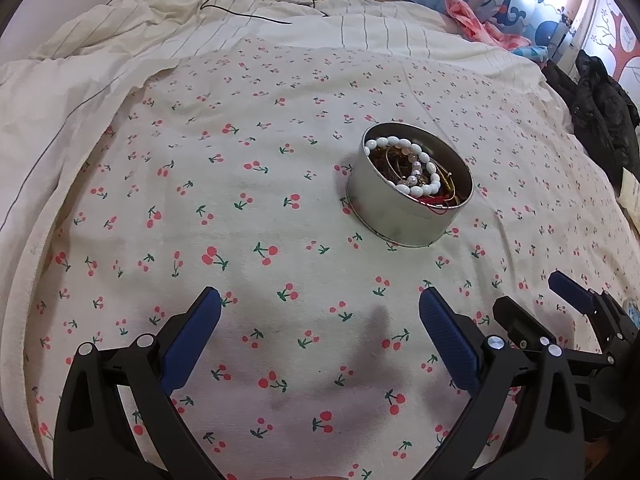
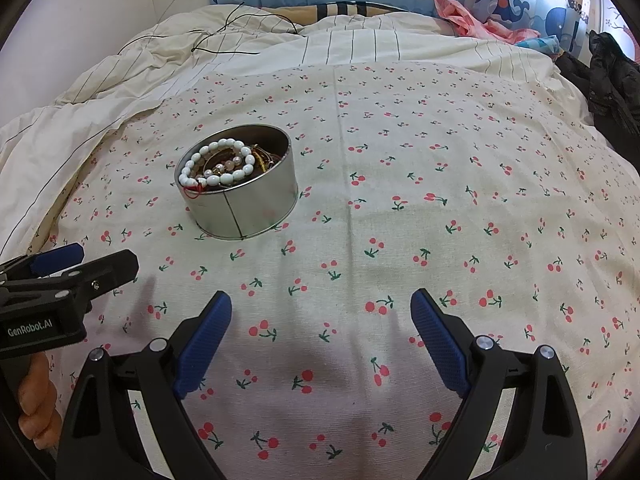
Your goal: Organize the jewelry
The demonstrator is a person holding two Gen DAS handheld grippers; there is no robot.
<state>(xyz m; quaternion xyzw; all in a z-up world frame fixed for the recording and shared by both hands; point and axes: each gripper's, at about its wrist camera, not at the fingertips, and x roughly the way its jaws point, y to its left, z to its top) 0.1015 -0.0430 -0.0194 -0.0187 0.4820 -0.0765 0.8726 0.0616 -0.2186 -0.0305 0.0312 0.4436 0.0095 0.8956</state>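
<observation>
On the cherry-print bedsheet (image 2: 400, 200), a round silver tin (image 2: 240, 208) holds the white bead bracelet (image 2: 218, 160) atop tangled chains. Both left gripper (image 1: 320, 312) and right gripper (image 2: 320, 312) hover spread wide, empty. Either sorting is due or everything is gathered.

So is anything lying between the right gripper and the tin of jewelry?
Nothing visible. Only bare cherry-print cloth lies between the open right gripper and the tin, ahead to its left. The white bead bracelet lies uncovered on top.
</observation>
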